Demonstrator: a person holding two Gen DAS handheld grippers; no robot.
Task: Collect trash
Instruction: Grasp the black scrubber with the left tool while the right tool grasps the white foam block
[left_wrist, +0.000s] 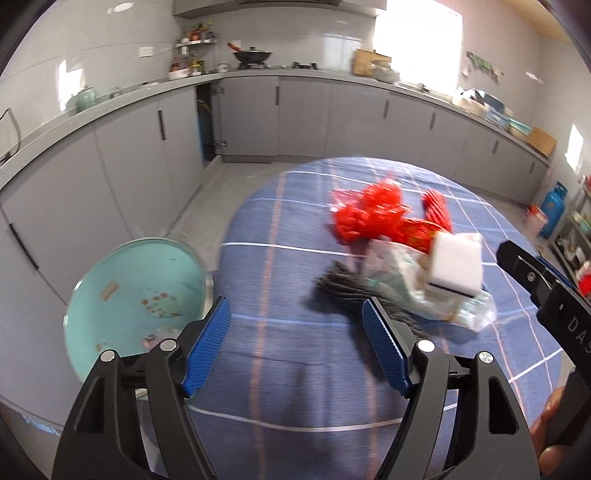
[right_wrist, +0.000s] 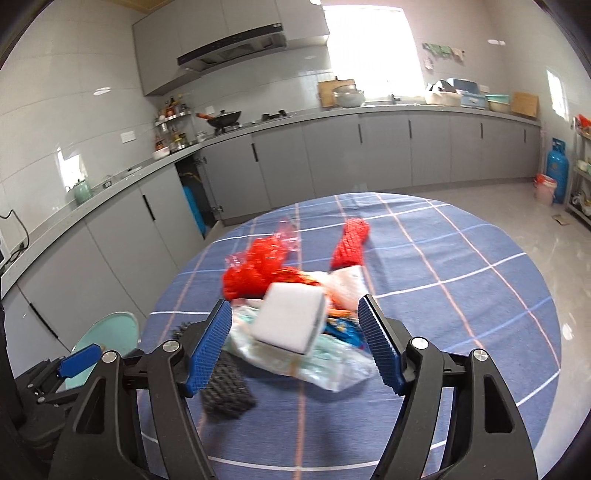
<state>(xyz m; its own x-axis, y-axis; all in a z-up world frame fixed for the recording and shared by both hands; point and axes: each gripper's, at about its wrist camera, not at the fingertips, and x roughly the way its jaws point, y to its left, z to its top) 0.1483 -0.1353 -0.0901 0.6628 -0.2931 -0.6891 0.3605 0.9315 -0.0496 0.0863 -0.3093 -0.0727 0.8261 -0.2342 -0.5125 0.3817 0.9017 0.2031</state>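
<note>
Both hand-held grippers, left (left_wrist: 296, 347) and right (right_wrist: 294, 343), gape wide and empty above the table edge (right_wrist: 295, 466).

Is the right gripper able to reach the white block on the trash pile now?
Probably yes. The right gripper is open and the white block lies on top of the pile, straight ahead between the fingers, nothing covering it.

Right gripper (right_wrist: 295, 341) open above trash pile (right_wrist: 295, 317) on checked table (right_wrist: 461, 295); white block (right_wrist: 290, 319) on top.
</note>
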